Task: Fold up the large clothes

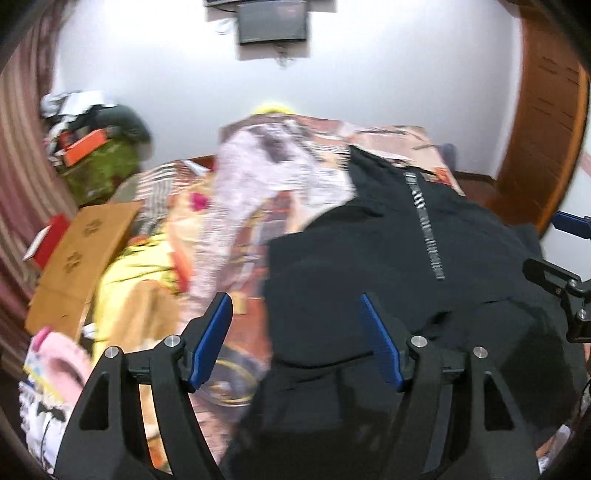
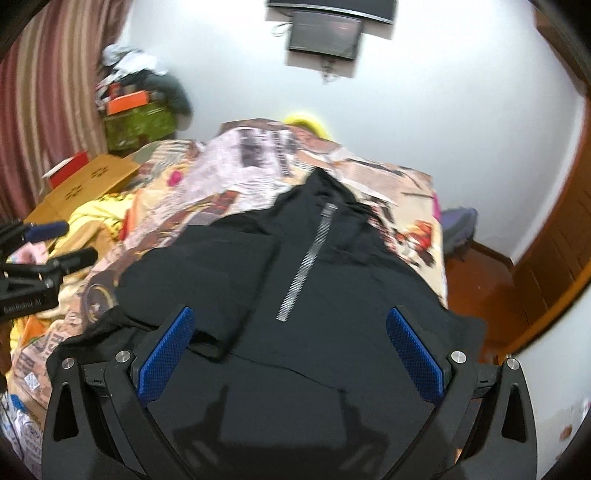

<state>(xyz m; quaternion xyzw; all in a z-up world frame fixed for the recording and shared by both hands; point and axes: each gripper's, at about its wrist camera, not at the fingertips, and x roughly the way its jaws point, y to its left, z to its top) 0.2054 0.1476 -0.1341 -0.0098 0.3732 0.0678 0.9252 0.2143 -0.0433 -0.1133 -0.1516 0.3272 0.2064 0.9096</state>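
A large black jacket (image 1: 406,240) with a silver zipper (image 1: 424,221) lies spread on the bed, collar toward the far wall. In the right wrist view the jacket (image 2: 332,277) has its left sleeve (image 2: 207,266) folded in over the body. My left gripper (image 1: 293,306) hovers above the jacket's left edge, open, with nothing between its blue pads. My right gripper (image 2: 290,317) hangs over the jacket's lower middle, open wide and empty. Each gripper also shows at the edge of the other view: the right gripper (image 1: 554,247) and the left gripper (image 2: 62,243).
The bed cover (image 2: 406,184) is patterned. A pink-white cloth (image 1: 251,177) and yellow clothes (image 1: 129,266) lie left of the jacket. A cardboard box (image 1: 81,258) and a cluttered green cabinet (image 1: 99,166) stand at the left. A wooden door (image 1: 546,129) is at the right, a screen (image 2: 325,33) on the wall.
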